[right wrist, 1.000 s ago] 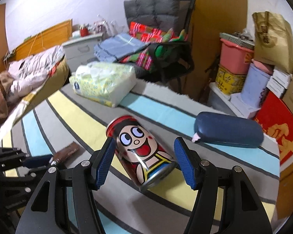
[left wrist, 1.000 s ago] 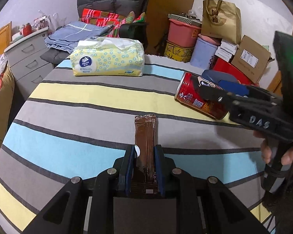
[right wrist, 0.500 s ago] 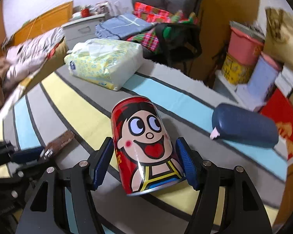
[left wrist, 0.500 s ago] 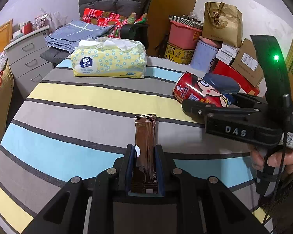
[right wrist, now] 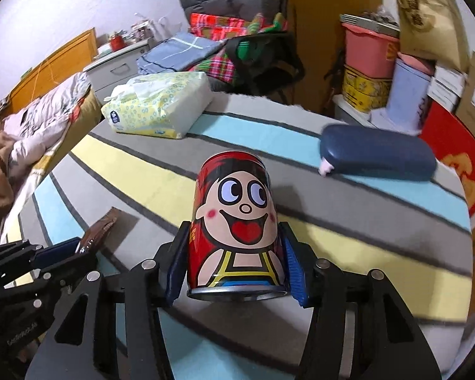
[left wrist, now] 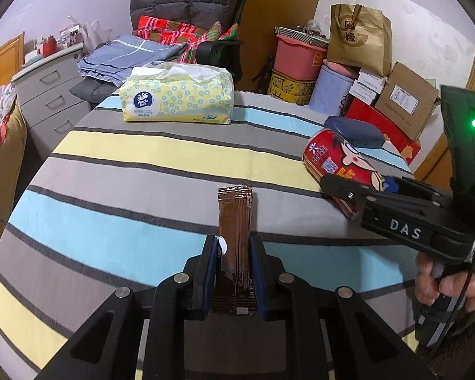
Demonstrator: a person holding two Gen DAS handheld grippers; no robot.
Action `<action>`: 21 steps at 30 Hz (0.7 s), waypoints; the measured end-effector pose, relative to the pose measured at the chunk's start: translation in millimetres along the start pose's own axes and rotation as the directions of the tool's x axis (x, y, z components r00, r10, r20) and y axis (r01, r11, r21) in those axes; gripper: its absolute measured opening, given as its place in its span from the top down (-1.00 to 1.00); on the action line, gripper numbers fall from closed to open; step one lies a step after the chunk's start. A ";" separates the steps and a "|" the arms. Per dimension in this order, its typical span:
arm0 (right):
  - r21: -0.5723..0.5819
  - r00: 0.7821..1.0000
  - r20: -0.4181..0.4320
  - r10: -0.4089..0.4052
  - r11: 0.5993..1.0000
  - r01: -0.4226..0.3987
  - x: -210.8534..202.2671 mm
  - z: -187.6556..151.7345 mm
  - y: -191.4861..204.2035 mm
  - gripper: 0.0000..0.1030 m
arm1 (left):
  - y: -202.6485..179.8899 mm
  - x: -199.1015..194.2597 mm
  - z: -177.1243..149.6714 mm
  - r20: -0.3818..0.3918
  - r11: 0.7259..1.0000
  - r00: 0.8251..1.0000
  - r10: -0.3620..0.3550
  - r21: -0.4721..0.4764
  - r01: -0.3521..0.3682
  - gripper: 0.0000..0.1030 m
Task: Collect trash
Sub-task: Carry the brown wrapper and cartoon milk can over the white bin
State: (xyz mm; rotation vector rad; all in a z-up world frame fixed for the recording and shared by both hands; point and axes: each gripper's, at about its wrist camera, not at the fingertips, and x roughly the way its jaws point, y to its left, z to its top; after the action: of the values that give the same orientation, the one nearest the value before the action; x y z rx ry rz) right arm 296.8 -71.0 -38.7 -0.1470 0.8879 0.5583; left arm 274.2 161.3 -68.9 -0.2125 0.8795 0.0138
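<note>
My left gripper is shut on a brown snack wrapper, held flat just above the striped table. My right gripper is shut on a red cartoon-face can, lifted off the table and pointing away from the camera. In the left wrist view the can shows at the right, held tilted by the right gripper. In the right wrist view the left gripper and the wrapper show at the lower left.
A yellow tissue pack lies at the table's far side. A dark blue glasses case lies at the far right. Boxes, tubs and a paper bag stand behind the table; a chair with clothes and a drawer unit stand beyond.
My right gripper closed around the can and lifted it off the table, swinging it upright in its view. The left gripper keeps holding the wrapper and has risen slightly.
</note>
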 end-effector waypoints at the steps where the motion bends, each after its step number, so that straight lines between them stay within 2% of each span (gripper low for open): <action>1: 0.005 1.000 0.001 0.004 1.000 -0.004 -1.6 -1.3 0.3 -0.06 | -0.3 -1.6 -0.7 0.001 1.000 1.000 -0.002 -0.002 0.002 0.59; 10: 0.053 1.000 0.030 0.009 0.999 -0.010 -22.7 -18.7 -2.7 -0.06 | -19.8 -25.1 -10.4 0.026 1.000 0.999 -0.020 0.025 0.019 0.59; 21: 0.107 0.995 0.094 -0.039 0.994 0.029 -67.6 -43.8 -15.5 -0.06 | -64.5 -66.7 -24.5 0.070 0.995 0.995 -0.065 0.084 0.059 0.59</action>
State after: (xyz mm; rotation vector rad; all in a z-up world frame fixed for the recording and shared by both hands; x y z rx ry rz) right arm 240.8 -126.4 -16.0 -0.0386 0.8183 0.4817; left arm 219.3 98.6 -21.3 -0.1617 0.7987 -0.0722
